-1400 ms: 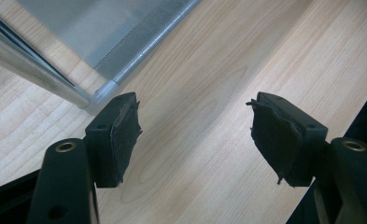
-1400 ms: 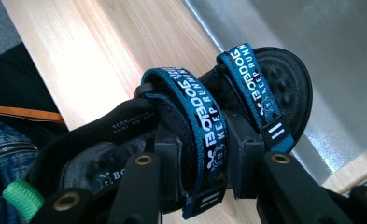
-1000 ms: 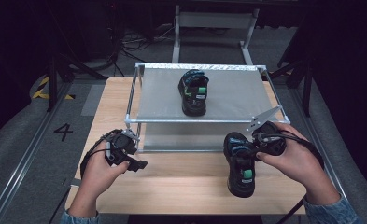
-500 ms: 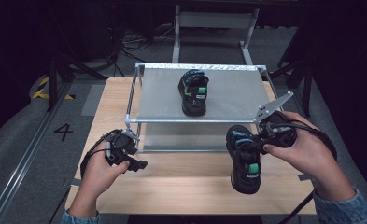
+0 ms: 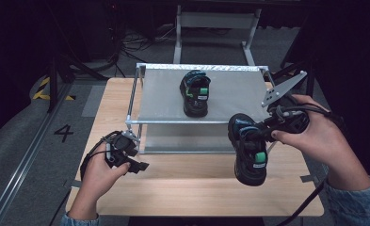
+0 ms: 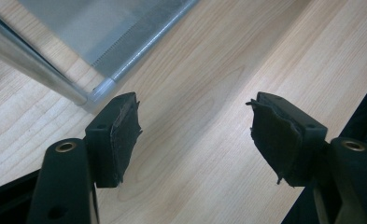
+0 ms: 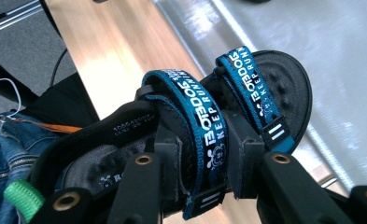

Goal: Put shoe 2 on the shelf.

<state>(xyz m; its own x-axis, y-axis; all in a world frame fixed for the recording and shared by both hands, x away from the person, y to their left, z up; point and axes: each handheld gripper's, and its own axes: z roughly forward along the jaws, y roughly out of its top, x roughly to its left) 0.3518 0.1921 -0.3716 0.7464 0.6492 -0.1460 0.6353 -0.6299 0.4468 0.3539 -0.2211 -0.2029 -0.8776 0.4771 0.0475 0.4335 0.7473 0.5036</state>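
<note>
A black sandal (image 5: 249,153) with blue straps and a green heel loop hangs above the wooden table's right side, toe toward the rack. My right gripper (image 5: 262,133) is shut on it; in the right gripper view its jaws pinch the blue strap (image 7: 204,135) of the sandal (image 7: 274,88). A matching sandal (image 5: 195,93) stands on the rack's grey shelf (image 5: 234,92). My left gripper (image 5: 138,165) rests low at the table's front left, open, with only bare wood between its pads (image 6: 125,135).
The metal-framed rack (image 5: 133,101) takes up the back middle of the wooden table (image 5: 173,188); its front rail (image 6: 36,70) runs close by the left gripper. Bare wood lies at the front. Dark floor and cables surround the table.
My right gripper has lifted the sandal off the table and carried it up toward the rack's front edge. The left hand has kept still.
</note>
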